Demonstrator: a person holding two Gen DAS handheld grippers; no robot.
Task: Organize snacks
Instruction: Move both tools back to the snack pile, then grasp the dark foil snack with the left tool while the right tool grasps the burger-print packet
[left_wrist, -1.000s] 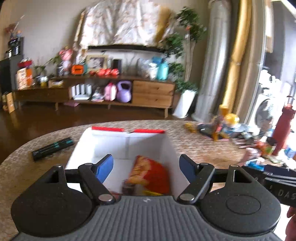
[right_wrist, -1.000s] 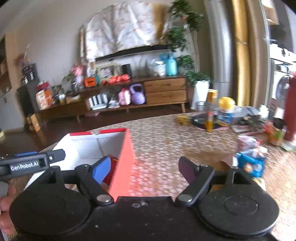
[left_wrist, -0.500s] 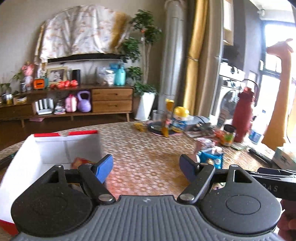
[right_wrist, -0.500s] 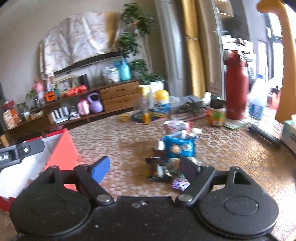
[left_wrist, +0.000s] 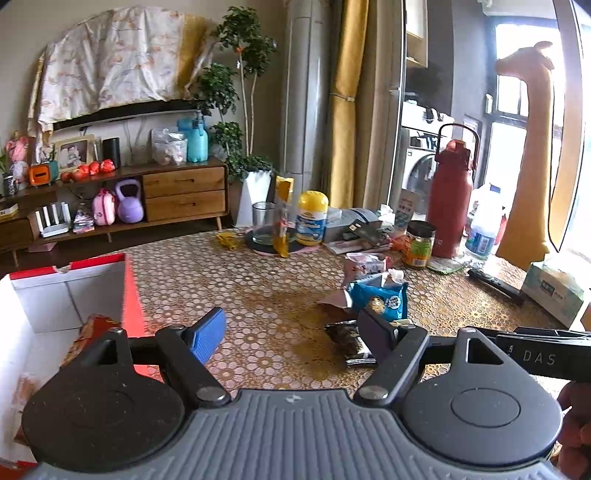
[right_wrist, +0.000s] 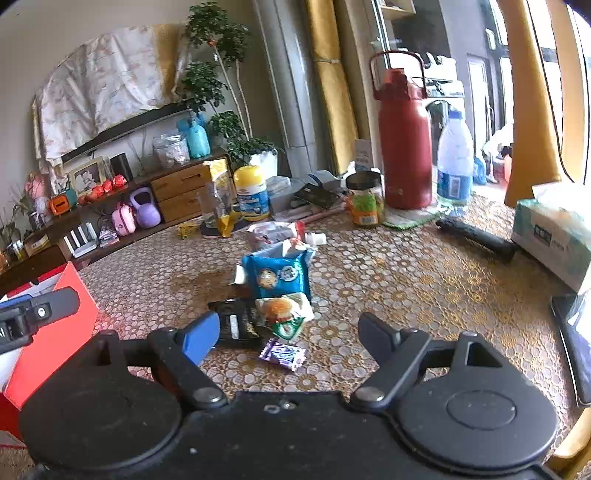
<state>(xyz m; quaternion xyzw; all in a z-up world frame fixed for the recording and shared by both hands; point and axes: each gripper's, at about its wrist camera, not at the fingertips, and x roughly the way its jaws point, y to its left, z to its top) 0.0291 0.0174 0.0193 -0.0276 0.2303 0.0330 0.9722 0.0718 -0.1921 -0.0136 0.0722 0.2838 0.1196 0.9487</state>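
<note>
A red box with a white inside (left_wrist: 70, 291) stands at the left and holds a red-orange snack bag (left_wrist: 92, 328); its red wall shows in the right wrist view (right_wrist: 55, 332). A pile of snacks lies on the table: a blue packet (right_wrist: 277, 275), a green-white packet (right_wrist: 284, 314), a black packet (right_wrist: 236, 323), a small purple packet (right_wrist: 282, 354). The blue packet (left_wrist: 380, 299) and black packet (left_wrist: 349, 343) show in the left wrist view. My left gripper (left_wrist: 295, 332) is open and empty, right of the box. My right gripper (right_wrist: 286, 334) is open and empty over the pile.
At the back of the patterned table stand a red flask (right_wrist: 404, 140), a water bottle (right_wrist: 454, 158), a jar (right_wrist: 365, 199), a yellow-lidded tub (right_wrist: 253, 194) and a glass (left_wrist: 264, 223). A tissue box (right_wrist: 554, 232) and a black remote (right_wrist: 476, 234) lie at the right.
Both grippers have swung right, away from the box toward the snack pile. The box has slid to the left edge of both views. Both stay open.
</note>
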